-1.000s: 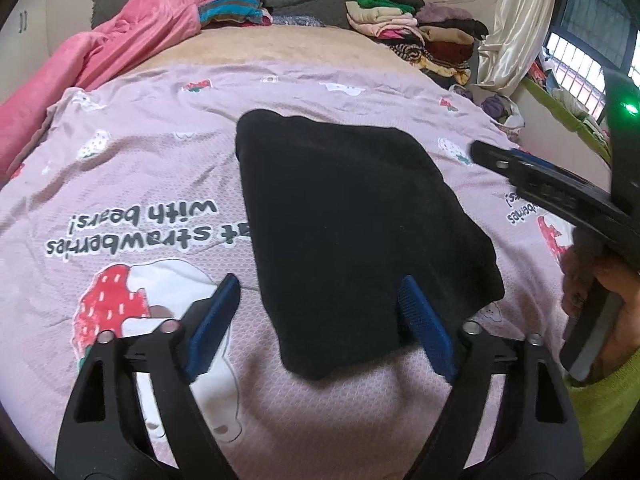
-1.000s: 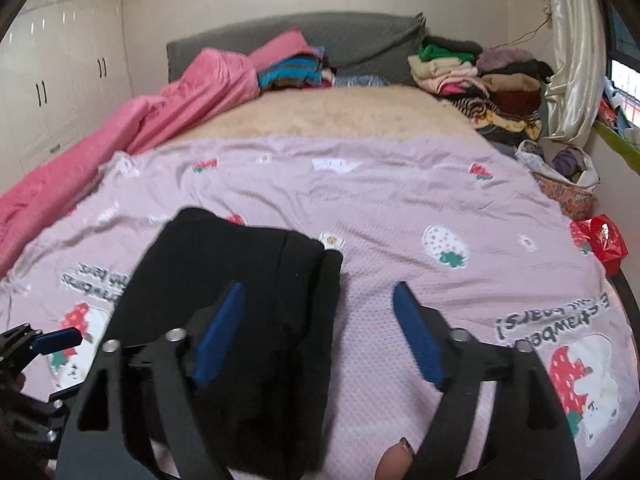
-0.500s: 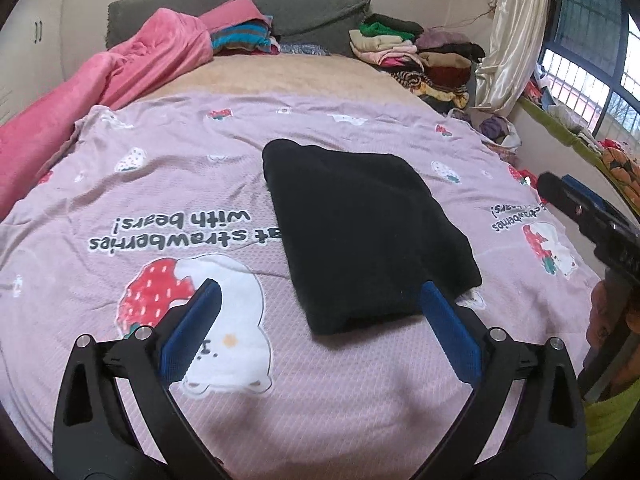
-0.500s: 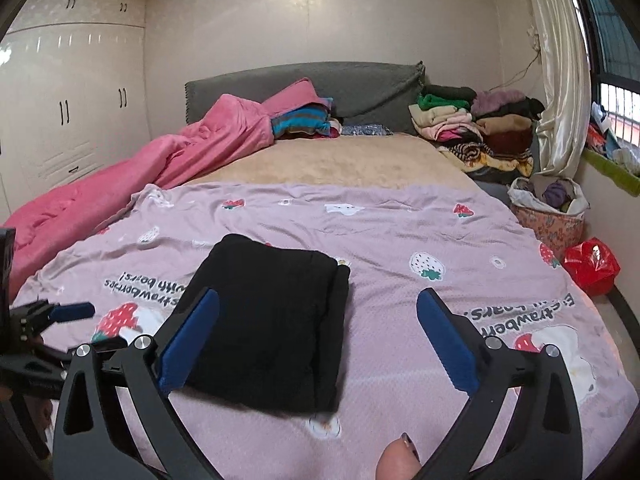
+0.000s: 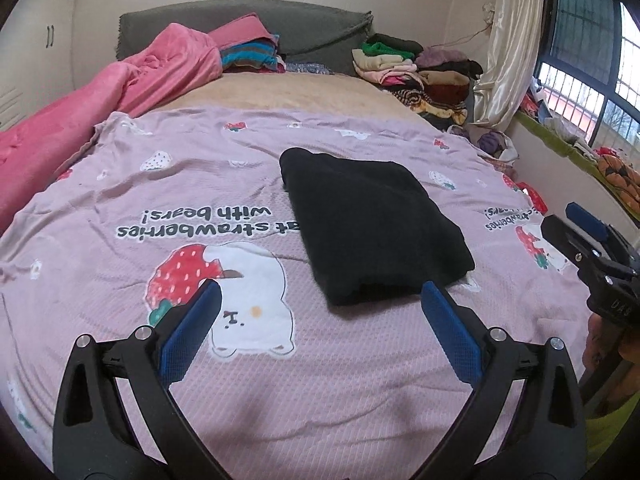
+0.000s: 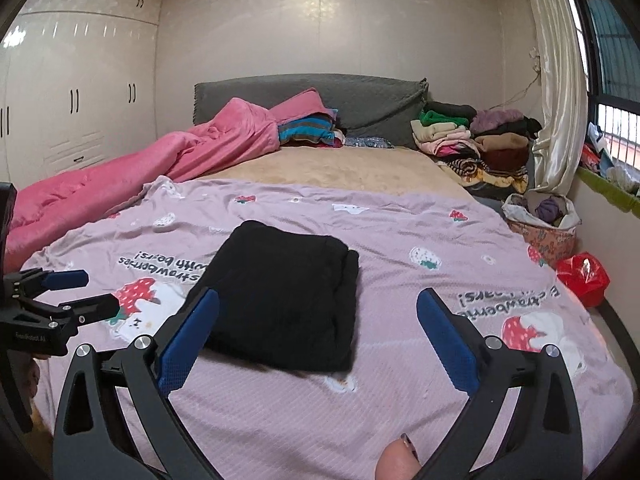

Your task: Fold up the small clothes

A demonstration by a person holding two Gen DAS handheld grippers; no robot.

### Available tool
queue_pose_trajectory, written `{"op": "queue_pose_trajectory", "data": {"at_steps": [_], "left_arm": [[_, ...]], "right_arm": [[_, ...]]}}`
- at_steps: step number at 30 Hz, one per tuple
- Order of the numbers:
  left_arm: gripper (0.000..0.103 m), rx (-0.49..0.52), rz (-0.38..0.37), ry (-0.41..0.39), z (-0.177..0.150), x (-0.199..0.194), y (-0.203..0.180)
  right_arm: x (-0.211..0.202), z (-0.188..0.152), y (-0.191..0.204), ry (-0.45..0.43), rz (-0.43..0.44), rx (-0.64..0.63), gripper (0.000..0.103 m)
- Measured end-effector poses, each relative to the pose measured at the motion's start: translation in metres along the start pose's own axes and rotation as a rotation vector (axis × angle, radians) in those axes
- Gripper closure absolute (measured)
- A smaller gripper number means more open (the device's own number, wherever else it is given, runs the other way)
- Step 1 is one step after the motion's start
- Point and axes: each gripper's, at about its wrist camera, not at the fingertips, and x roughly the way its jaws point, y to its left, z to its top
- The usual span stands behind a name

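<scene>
Left wrist view: your wide-open left gripper faces the folded black garment lying at 1 o'clock, long axis running away; right gripper, also wide, sits nearer.

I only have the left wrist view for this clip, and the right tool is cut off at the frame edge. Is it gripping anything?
Observer: No. The right tool is open wide and gripping nothing.
Operator: Is the far right edge of the fold tidy?
Observer: On the folded black garment, that edge shows stacked layers lying roughly flush.
Operator: What's on the wall left of the bed?
Observer: A white wardrobe with dark handles covers it.
</scene>
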Motion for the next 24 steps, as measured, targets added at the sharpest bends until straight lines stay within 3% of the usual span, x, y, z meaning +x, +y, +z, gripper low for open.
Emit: {"op": "queue_pose_trajectory", "data": {"at_steps": [11,24], "left_arm": [[0.010,0.017,0.008,-0.018,-0.023,-0.013,0.009],[0.010,-0.015,-0.018,0.024,-0.048,-0.001,0.023]], "right_arm": [[-0.013,-0.020,0.018,0.004,0.006,0.028,0.004],[-0.010,-0.066,0.037,0.101,-0.043,0.080,0.004]]}}
